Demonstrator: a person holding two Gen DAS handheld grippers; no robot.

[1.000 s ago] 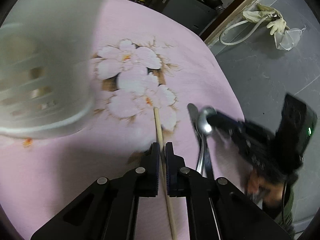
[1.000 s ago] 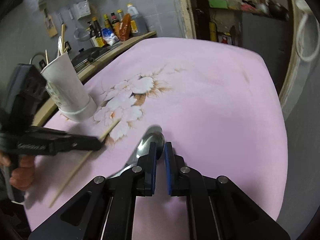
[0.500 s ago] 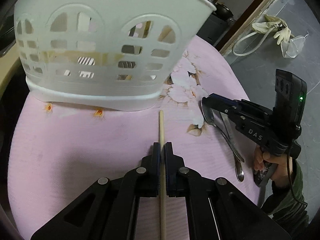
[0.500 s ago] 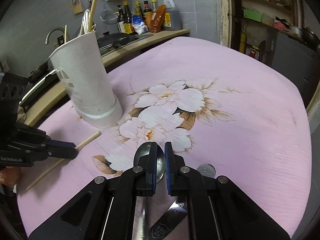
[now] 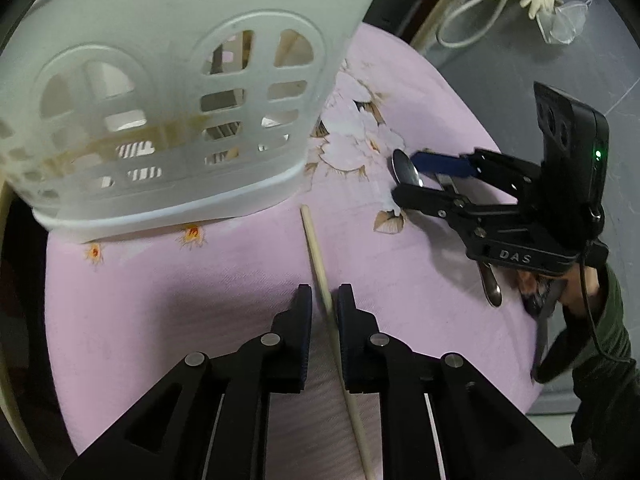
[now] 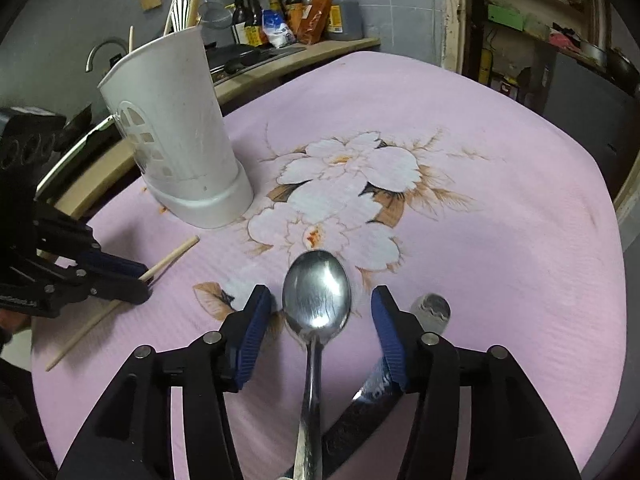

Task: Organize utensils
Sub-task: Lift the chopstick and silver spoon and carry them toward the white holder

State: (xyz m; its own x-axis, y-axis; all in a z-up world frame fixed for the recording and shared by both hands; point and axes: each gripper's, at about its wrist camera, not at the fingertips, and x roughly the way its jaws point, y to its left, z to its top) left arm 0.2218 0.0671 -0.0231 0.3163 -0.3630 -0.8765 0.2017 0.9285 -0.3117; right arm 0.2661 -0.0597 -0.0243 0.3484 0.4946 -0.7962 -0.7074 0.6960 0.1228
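A white slotted utensil holder (image 5: 160,112) stands on the pink floral tablecloth; it also shows in the right wrist view (image 6: 180,128) with utensils in it. A wooden chopstick (image 5: 320,272) lies on the cloth between the fingers of my left gripper (image 5: 323,304), which is open around it. The chopstick also shows in the right wrist view (image 6: 172,256). A steel spoon (image 6: 316,300) lies between the wide-open fingers of my right gripper (image 6: 320,312). The spoon (image 5: 406,168) and the right gripper (image 5: 404,178) also show in the left wrist view.
A knife (image 6: 372,392) lies on the cloth under the right finger, next to a second spoon (image 6: 432,308). Bottles (image 6: 296,8) stand on a wooden counter behind the table. The table edge drops off at the right (image 5: 520,184).
Both grippers have opened: the left let go of the chopstick, the right let go of the spoon. Both utensils now lie on the cloth. The left gripper moved closer to the holder.
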